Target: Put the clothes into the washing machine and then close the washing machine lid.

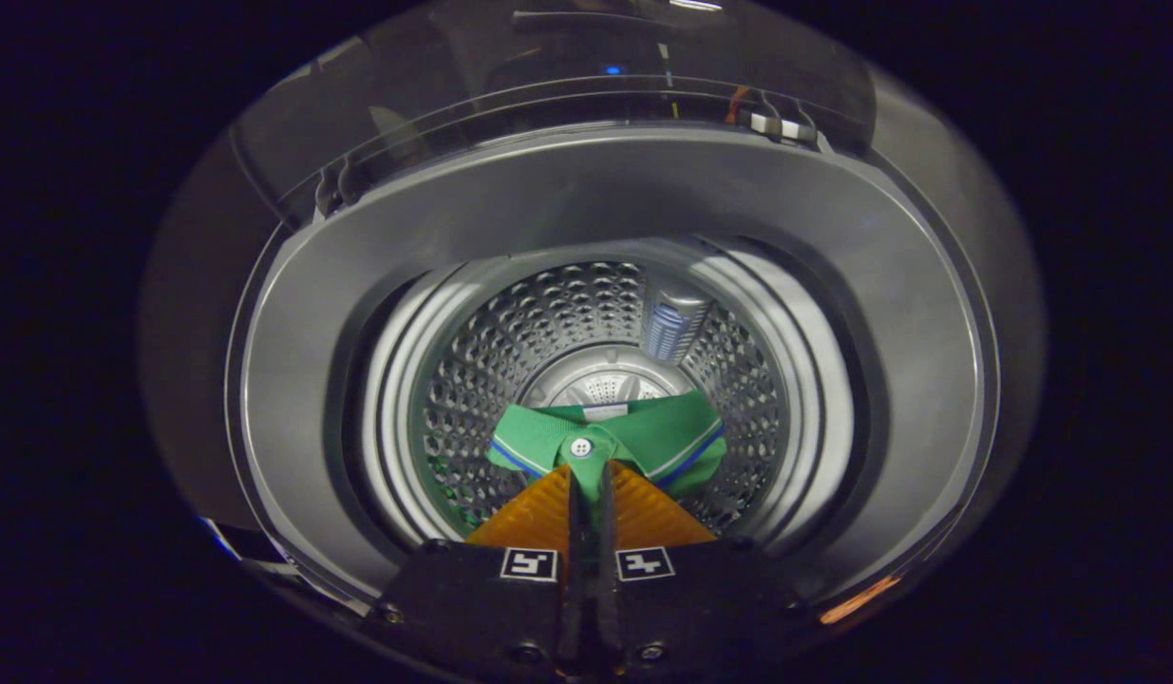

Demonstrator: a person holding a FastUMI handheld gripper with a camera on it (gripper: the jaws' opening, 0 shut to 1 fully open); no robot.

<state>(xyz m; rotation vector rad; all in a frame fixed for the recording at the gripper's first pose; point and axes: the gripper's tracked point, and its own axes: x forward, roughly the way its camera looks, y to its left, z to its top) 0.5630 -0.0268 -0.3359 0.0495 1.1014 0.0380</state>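
Observation:
A green polo shirt [643,439] with a white button and striped collar hangs inside the washing machine's perforated steel drum [510,361]. My gripper [588,475] is shut on the shirt's button placket, both fingers pressing on the cloth just below the collar. The shirt dangles over the drum's floor, whose pulsator [600,385] shows beyond the collar. The machine's transparent lid [548,85] stands raised behind the opening.
A grey top deck [605,199] rings the drum opening. A white inner ring [396,380] lines the drum's mouth. A ribbed filter column [676,318] stands on the drum's far wall. Lid hinges [781,125] sit at the back.

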